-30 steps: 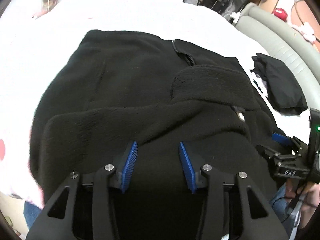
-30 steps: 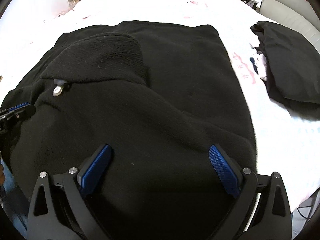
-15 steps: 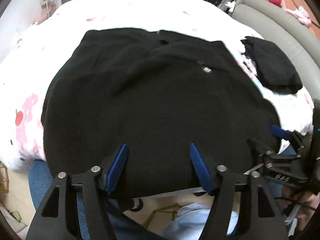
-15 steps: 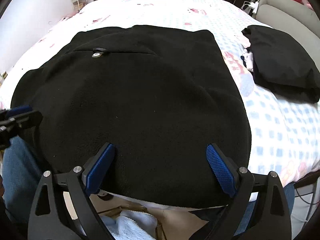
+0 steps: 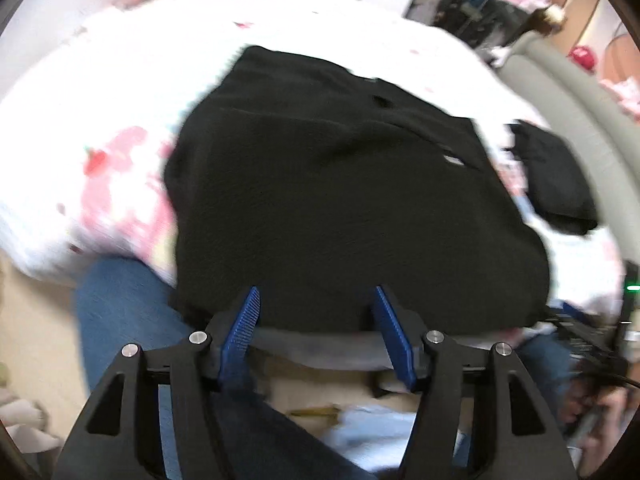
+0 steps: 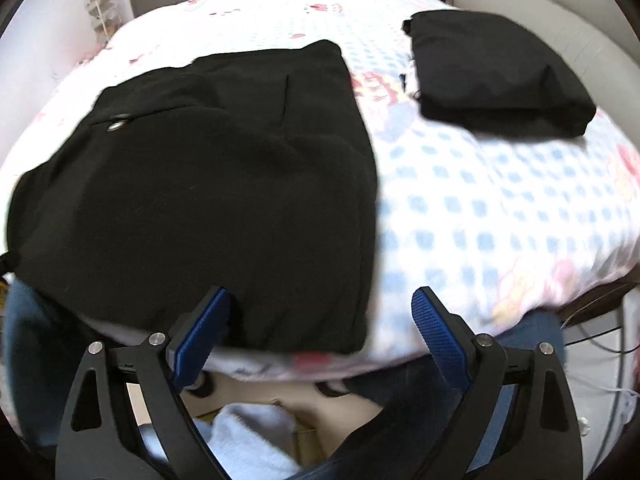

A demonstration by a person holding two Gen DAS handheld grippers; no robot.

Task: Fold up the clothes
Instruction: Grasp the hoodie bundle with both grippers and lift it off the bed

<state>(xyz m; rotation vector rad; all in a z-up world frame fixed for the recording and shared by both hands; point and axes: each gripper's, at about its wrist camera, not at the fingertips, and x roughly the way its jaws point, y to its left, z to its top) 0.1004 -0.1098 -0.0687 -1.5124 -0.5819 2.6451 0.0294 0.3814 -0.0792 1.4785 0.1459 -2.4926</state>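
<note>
Left gripper (image 5: 316, 332) and right gripper (image 6: 320, 334) — black angular frames, ribbed blue pads (image 5: 240, 330), silver screws (image 6: 157, 338) at the finger joints. Person wears blue jeans (image 5: 120, 312).

Fuzzy matt black fleece jacket (image 6: 224, 200) — soft nap, one shiny metal snap (image 6: 117, 126). Printed cotton bedsheet (image 6: 500, 216) — smooth. Ribbed blue pads (image 6: 440, 336), matt.

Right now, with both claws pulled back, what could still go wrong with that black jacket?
The black fleece jacket overhangs the near edge of the bed, so it might slide off. Both the left claw and right claw are open and hold nothing. The folded dark garment lies nearby; a wide next fold could disturb it.
</note>
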